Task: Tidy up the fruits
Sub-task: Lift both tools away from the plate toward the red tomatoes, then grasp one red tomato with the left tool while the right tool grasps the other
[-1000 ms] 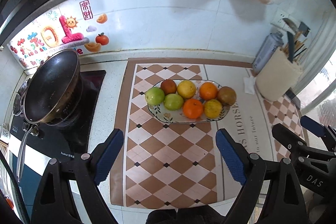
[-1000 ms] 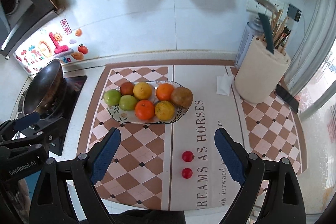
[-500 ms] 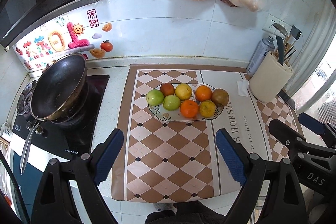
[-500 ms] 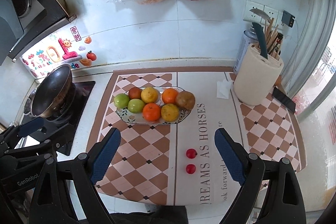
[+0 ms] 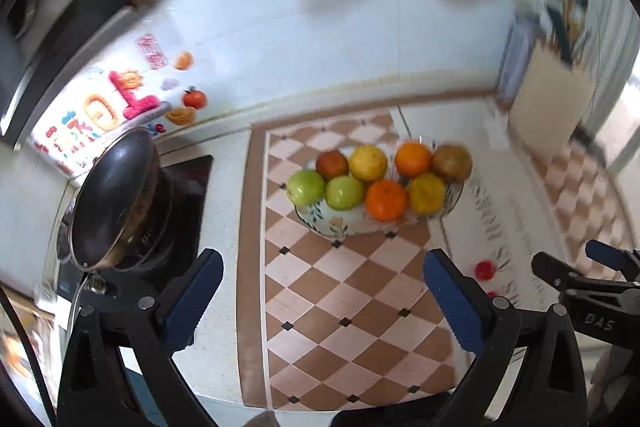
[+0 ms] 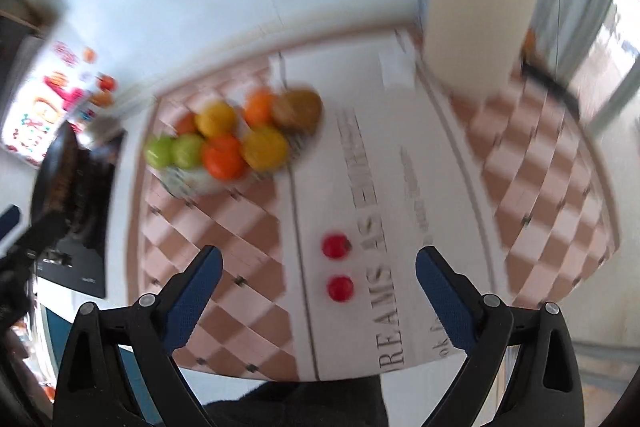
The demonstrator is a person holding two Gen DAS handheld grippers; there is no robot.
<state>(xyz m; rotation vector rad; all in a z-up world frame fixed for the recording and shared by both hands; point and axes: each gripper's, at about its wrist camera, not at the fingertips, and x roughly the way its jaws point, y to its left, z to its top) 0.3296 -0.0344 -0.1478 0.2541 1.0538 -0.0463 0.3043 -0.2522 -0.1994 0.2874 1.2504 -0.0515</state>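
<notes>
Two small red fruits, poss. cherry tomatoes, are seen on the mat's white strip: one (image 6: 336, 246) just ahead of the right gripper (image 6: 316, 277), the other (image 6: 340, 288) lying btwn its blue pads, untouched by either. The right jaws are being opened w/ nothing gripped. Further ahead and to the left of that gripper, the oval floral plate (image 6: 188, 183) is loaded w/ fruit: two green apples (image 6: 160, 151), oranges (image 6: 224, 157), yellow citrus (image 6: 265, 148), a brownish fruit (image 6: 302, 109). Much is smeared by motion blur.

From the left wrist, the left gripper (image 5: 320, 285) is held over the checkered mat (image 5: 340, 327), jaws opening, nothing btwn them; the plate (image 5: 340, 223) sits ahead of it, apart. One red fruit (image 5: 485, 270) is glimpsed just right of its right pad. A black pan (image 5: 112, 199) is on the stove, ahead-left. A cream utensil holder (image 5: 548, 107) stands far ahead-right.
</notes>
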